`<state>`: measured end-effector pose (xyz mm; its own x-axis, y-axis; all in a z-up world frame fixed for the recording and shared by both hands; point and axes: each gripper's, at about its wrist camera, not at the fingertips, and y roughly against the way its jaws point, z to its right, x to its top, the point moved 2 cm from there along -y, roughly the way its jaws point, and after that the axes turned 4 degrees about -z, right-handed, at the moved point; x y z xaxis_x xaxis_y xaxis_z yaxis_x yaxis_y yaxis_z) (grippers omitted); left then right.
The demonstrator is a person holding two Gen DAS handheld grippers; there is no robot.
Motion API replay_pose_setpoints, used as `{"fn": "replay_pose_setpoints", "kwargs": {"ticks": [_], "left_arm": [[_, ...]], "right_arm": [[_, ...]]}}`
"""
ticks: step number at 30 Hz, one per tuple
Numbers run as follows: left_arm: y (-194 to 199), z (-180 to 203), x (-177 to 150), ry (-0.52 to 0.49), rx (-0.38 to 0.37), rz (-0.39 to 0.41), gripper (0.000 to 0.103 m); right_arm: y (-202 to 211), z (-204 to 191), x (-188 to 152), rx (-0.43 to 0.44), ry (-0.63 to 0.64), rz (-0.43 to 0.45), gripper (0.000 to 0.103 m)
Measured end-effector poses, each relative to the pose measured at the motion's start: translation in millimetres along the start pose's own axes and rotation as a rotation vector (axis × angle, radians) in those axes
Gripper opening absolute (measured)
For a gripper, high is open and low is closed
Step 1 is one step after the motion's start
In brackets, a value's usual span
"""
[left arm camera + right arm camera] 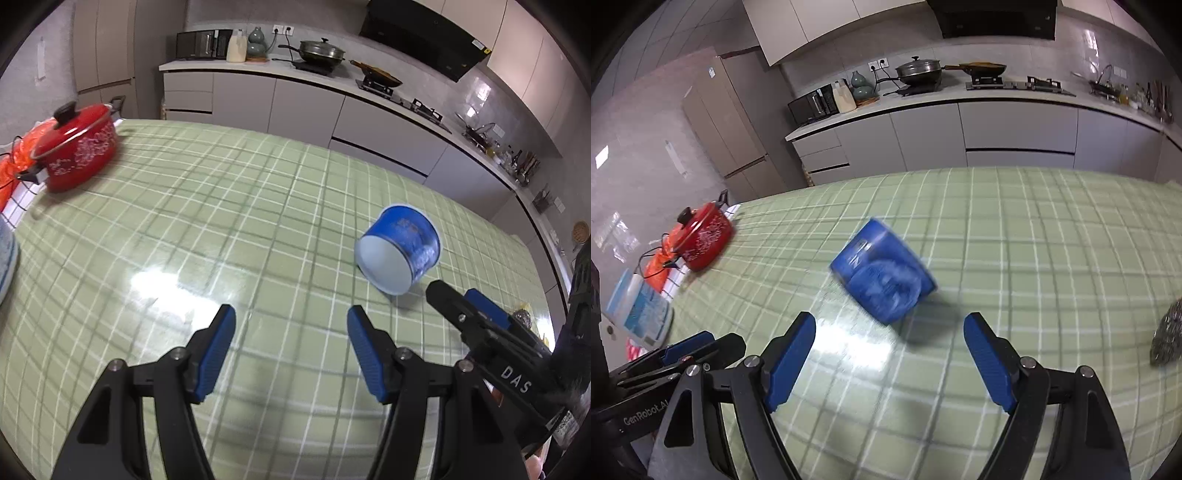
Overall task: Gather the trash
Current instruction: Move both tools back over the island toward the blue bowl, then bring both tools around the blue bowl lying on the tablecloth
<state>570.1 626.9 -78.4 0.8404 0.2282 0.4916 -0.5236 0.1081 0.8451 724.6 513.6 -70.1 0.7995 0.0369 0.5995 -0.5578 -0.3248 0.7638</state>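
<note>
Blue paper cup lies tipped on our green checked tablecloth, beyond our right gripper and left gripper, both open-fingered and empty.

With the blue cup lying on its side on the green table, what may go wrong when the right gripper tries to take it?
1. The blue round paper cup lies on its side on the glossy green checked tablecloth, so a fingertip push may roll it away.
2. It lies ahead of the open right gripper, not between the pads; closing now would likely catch nothing.
3. The left gripper hovers close beside the right one, so they might collide.
</note>
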Motion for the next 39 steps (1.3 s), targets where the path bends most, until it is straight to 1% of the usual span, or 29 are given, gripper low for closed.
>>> {"fn": "replay_pose_setpoints", "kwargs": {"ticks": [4, 8, 11, 13, 16, 18, 22, 25, 27, 36, 38, 39], "left_arm": [[-15, 7, 6, -0.005, -0.007, -0.023, 0.064], [-23, 14, 9, -0.008, 0.001, -0.038, 0.064], [-23, 19, 9, -0.027, 0.015, -0.034, 0.064], [-23, 20, 9, -0.024, 0.016, -0.035, 0.064], [-26, 24, 9, -0.029, 0.016, -0.043, 0.064], [-29, 27, 10, -0.031, 0.023, -0.047, 0.064], [-32, 28, 12, -0.019, 0.028, -0.048, 0.064], [-32, 28, 14, -0.020, 0.040, -0.041, 0.064], [-34, 28, 16, -0.019, 0.044, -0.040, 0.064], [-43, 24, 18, -0.010, 0.046, -0.044, 0.064], [-44, 24, 17, -0.010, 0.047, -0.043, 0.064], [-44, 23, 17, -0.008, 0.047, -0.041, 0.064]], "right_arm": [[-2, 11, 11, 0.013, -0.006, 0.015, 0.084], [-1, 27, 22, -0.016, -0.037, 0.061, 0.084], [-1, 40, 27, -0.060, -0.060, 0.084, 0.084], [-1, 50, 30, -0.108, -0.073, 0.096, 0.084], [-7, 60, 34, -0.162, -0.072, 0.085, 0.084], [-13, 67, 36, -0.169, -0.074, 0.070, 0.084], [-23, 69, 38, -0.163, -0.052, 0.049, 0.084], [-32, 65, 37, -0.143, -0.013, 0.013, 0.084], [-33, 62, 33, -0.129, 0.003, 0.005, 0.084], [-13, 46, 9, -0.071, 0.048, 0.011, 0.084], [-5, 46, 9, -0.074, 0.038, 0.040, 0.084], [-1, 46, 11, -0.056, 0.023, 0.058, 0.084]]}}
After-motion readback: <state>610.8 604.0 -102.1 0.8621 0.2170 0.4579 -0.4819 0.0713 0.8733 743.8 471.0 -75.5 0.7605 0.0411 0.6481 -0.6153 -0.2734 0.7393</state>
